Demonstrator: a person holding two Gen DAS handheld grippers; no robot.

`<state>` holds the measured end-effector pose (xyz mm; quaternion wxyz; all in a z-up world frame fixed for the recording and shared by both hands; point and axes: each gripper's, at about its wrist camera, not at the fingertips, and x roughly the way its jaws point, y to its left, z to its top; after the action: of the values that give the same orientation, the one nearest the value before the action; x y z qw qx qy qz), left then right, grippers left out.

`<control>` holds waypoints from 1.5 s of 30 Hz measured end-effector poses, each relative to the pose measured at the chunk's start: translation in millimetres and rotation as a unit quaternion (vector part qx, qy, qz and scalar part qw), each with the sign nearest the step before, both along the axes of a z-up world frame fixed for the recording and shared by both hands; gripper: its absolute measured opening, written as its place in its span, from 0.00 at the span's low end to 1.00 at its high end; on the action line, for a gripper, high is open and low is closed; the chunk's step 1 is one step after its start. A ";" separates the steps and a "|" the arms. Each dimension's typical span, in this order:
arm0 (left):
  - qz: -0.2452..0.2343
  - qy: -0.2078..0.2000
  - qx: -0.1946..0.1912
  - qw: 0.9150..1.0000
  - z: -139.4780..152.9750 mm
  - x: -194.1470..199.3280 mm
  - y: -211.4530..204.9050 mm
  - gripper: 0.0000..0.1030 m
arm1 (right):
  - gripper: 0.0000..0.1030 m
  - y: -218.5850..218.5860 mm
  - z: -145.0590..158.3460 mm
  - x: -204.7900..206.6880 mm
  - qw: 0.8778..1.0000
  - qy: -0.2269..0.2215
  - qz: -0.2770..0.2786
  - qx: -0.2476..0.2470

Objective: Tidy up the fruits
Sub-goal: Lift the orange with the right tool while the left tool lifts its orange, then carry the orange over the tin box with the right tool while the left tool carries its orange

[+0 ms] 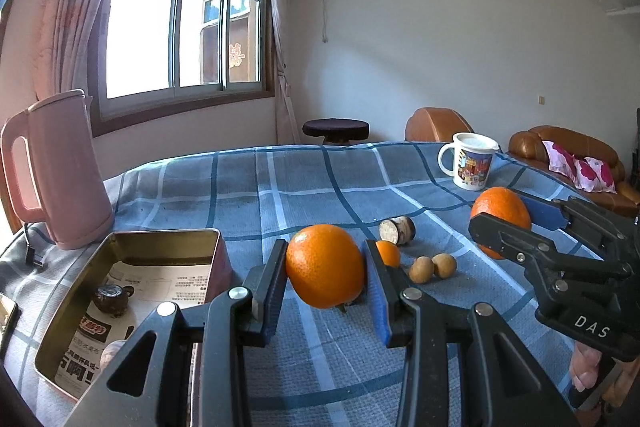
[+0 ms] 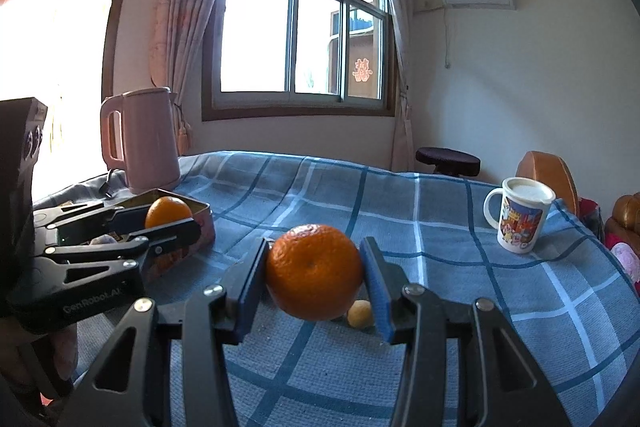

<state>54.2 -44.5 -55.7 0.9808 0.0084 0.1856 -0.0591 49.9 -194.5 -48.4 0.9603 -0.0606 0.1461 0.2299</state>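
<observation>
Gripped by the left gripper (image 1: 326, 281): a large orange (image 1: 325, 265), clamped between both blue-lined fingers (image 1: 378, 295), raised off the checked blue tablecloth (image 1: 280, 187); smooth, glossy, deep orange skin, slightly oval, with a dark bit of stem or leaf showing at its underside; same fruit seen from the right wrist view (image 2: 167, 211), hanging beside the open metal tin (image 2: 202, 211). Gripped by the right gripper (image 2: 315, 285) in the same manner: a second orange (image 2: 314, 271), pressed on both sides by the pads, held above the cloth; rounder, skin more pebbled, a small dark navel dot facing the camera, a paler patch near the top; seen from the left wrist view (image 1: 502, 213) at the right, near the cartoon mug (image 1: 472, 161). Left lying on the cloth between the two grippers: a small orange fruit (image 1: 389, 253) partly hidden behind the left gripper's right finger; two small round tan fruits (image 1: 432, 267) touching each other; a short stubby brown piece with a pale cut face (image 1: 397, 230) just beyond. Lined with printed paper, the tin (image 1: 120, 247) at the near left, holding a small dark round item (image 1: 111, 301); beyond it, upright, a pink kettle (image 1: 60, 171).
</observation>
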 end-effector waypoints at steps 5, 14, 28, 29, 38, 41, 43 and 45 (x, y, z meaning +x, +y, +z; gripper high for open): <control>0.003 -0.009 0.000 1.000 1.0 -3.4 0.3 0.37 | 0.48 -0.9 1.2 -3.6 1.000 -0.011 -0.001 0.001; 0.009 -0.024 0.001 1.000 3.0 -9.9 -0.1 0.37 | 0.48 -1.4 3.1 -7.9 1.000 -0.023 -0.001 0.001; 0.019 -0.054 0.004 0.998 6.7 -20.1 0.0 0.37 | 0.48 0.1 4.6 -18.1 0.999 -0.050 0.004 -0.004; 0.020 -0.058 0.005 0.998 6.9 -21.6 -0.3 0.37 | 0.48 0.7 4.8 -19.7 0.999 -0.054 0.005 -0.004; 0.030 -0.067 0.011 0.997 7.6 -24.6 0.6 0.37 | 0.48 6.5 6.1 -27.6 0.997 -0.075 0.011 -0.018; 0.035 -0.065 0.008 0.997 7.5 -24.5 4.3 0.37 | 0.48 10.5 5.6 -28.7 0.996 -0.079 0.016 -0.027; 0.038 -0.064 0.009 0.997 7.4 -24.4 6.6 0.37 | 0.48 11.7 5.2 -29.3 0.996 -0.080 0.017 -0.031; 0.041 -0.062 0.008 0.997 7.0 -23.9 9.9 0.37 | 0.48 13.7 5.1 -28.8 0.996 -0.081 0.018 -0.034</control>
<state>30.3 -34.6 -48.7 0.9920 0.0119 0.1247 -0.0164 21.1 -180.8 -43.4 0.9620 -0.1143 0.0745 0.2366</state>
